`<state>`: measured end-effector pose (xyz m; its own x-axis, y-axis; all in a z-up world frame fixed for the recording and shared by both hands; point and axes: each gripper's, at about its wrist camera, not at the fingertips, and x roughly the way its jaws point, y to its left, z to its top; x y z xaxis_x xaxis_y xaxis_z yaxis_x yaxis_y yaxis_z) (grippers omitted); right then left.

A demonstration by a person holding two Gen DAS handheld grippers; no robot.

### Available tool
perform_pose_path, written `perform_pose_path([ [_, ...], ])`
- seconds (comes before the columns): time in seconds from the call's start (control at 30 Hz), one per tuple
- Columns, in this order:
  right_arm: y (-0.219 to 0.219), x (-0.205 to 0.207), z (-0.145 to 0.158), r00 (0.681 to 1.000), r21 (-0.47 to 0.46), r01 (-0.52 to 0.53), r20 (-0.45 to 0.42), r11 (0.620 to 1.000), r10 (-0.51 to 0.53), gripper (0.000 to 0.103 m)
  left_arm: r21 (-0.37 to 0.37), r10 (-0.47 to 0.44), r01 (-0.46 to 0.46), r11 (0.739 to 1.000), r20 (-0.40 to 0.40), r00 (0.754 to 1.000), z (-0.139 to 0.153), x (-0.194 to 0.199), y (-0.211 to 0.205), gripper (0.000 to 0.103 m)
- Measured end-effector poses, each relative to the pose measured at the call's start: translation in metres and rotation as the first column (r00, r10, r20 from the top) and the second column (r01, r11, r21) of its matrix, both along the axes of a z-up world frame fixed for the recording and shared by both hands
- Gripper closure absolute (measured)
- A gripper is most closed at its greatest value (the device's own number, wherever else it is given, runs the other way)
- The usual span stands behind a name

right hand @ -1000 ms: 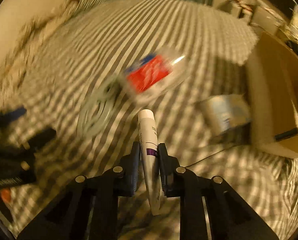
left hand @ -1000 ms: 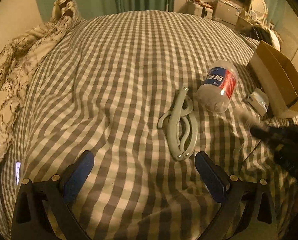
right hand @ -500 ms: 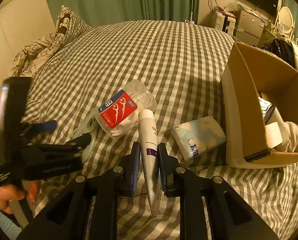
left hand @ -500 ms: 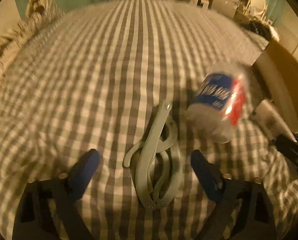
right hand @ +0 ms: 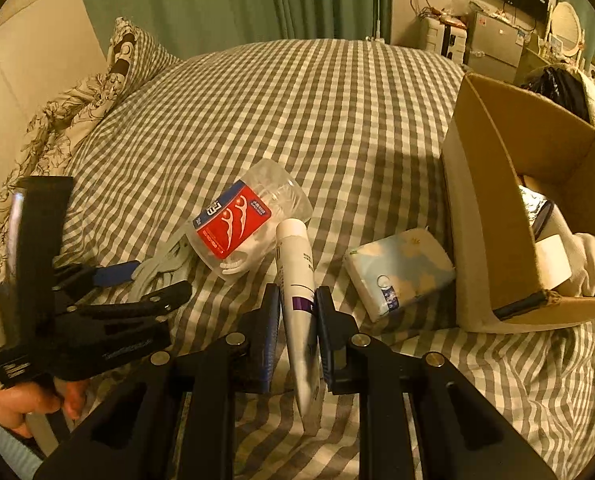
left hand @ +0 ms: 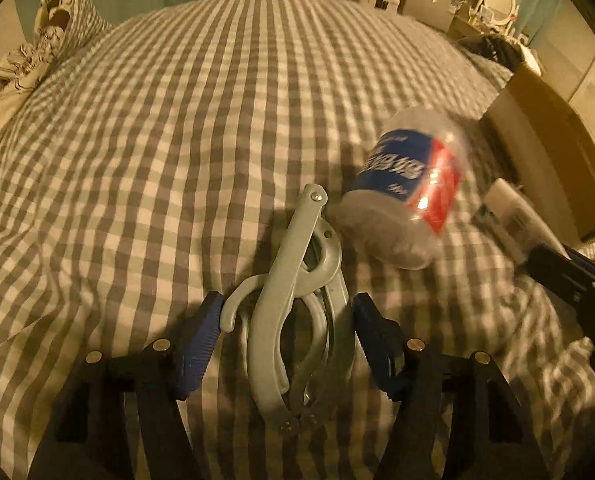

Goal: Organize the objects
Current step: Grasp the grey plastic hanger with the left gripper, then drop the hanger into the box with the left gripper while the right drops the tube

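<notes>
Left gripper: jaws spread, one blue pad on either side of the grey folding hanger, with a gap visible on both sides; no contact can be confirmed. A second ago these pads stood much wider apart and short of the hanger, which lay wholly ahead of them; half a second ago the hanger's near end had come between them. The hanger now lies flat on the checked bedspread, its riveted end pointing away from the camera.

Right gripper: jaws clamped on a white tube with a purple band, cap end forward, tail end hanging below the pads. This grip matches both earlier frames. The earlier motion blur in this view has gone.

Just beyond the hanger's far end lies a clear plastic jar with a blue and red label, on its side and slightly blurred. The tube's cap sits near the jar in the right wrist view. To the right of the tube, a pale blue tissue pack rests on the bedspread, just beside an open cardboard box that holds a white roll and other items. A patterned pillow lies at the far left.
</notes>
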<state>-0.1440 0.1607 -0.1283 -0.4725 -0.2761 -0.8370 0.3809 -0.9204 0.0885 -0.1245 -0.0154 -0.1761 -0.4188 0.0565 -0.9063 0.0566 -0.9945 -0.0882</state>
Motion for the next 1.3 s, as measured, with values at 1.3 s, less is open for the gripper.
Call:
perform_pose_path([
  [1.3, 0.161, 0.014, 0.202, 0.885, -0.091, 0.217, -0.402, 0.972, -0.236, 0.086, 0.034, -0.231, 0.274, 0.961, -0.440, 0.868, 0.239, -0.026, 0.168, 0.036],
])
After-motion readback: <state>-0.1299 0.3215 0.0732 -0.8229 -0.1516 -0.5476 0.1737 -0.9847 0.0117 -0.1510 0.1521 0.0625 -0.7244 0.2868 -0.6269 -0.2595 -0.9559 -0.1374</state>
